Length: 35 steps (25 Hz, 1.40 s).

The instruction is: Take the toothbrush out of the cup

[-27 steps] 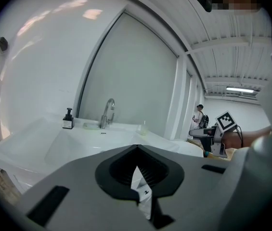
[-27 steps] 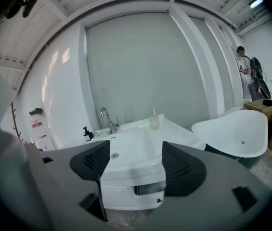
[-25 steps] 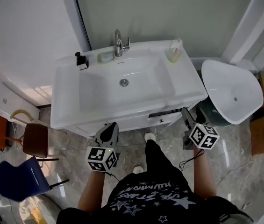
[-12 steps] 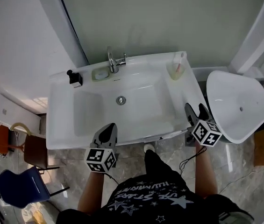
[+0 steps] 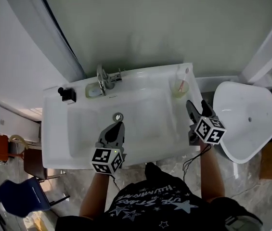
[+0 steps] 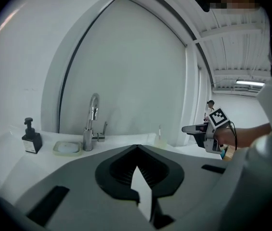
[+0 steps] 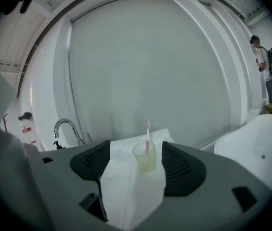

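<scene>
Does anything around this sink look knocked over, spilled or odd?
Nothing stands out. The cup stands upright on the back right corner of the sink with the toothbrush upright inside it, and the soap dispenser stands at the back left.

Sink was plain white. Cup showed a pale, see-through yellow-green, with a pink toothbrush. Faucet gleamed silver and the bottle was black. Left gripper and right gripper were grey, their cubes patterned in black-and-white squares.
</scene>
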Tool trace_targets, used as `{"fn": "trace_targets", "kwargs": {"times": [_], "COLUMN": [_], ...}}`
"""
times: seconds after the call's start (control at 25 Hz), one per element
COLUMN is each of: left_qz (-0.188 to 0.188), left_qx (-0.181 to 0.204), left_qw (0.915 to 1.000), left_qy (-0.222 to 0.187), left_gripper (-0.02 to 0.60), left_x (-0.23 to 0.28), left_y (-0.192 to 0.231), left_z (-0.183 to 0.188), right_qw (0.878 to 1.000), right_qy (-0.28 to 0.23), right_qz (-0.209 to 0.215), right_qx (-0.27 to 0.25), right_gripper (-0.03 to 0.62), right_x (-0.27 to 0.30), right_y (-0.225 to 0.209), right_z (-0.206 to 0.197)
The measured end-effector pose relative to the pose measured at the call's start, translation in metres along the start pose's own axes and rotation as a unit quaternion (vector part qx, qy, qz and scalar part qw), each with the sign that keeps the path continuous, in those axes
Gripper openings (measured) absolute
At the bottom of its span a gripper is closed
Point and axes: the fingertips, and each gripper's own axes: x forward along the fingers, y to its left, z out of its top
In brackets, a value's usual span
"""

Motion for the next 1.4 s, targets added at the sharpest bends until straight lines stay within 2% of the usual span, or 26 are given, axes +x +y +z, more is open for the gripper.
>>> {"fn": "trace_targets", "kwargs": {"times": [0.4,0.84,0.96,1.2,1.4], "left_qz": [-0.013,-0.003,0.0,0.007,0.013], "left_qx": [0.015,0.004,-0.002,-0.013,-0.023], "left_qw": [0.9997,1.0,1.0,0.9998,0.9994], "left_qy": [-0.013,0.004,0.008,0.014,0.021], "left_gripper": [0.015,0.015,0.015,0.015,0.015], "left_x": [0.083,0.125,0.133,0.142,0.143], "left_y": [-0.011,-0.006,-0.005,-0.001,0.001], "left_z": [0.034,0.027,0.025,0.021,0.015], "right_qw": [0.999,0.994,0.993,0.991,0.991], "right_qy": [0.047,0.097,0.108,0.121,0.118], "right_qz": [0.025,0.044,0.041,0.043,0.055], "right_qx": [-0.013,-0.026,-0.027,-0.034,-0.036], "right_gripper": [0.322,0.319,0.256,0.213,0.105], "right_x": [0.082,0.142,0.153,0.168,0.171], "right_y": [-0.016,-0.03,-0.036,-0.038,-0.036], "right_z": [0.017,0.012,0.008,0.004,0.004]}}
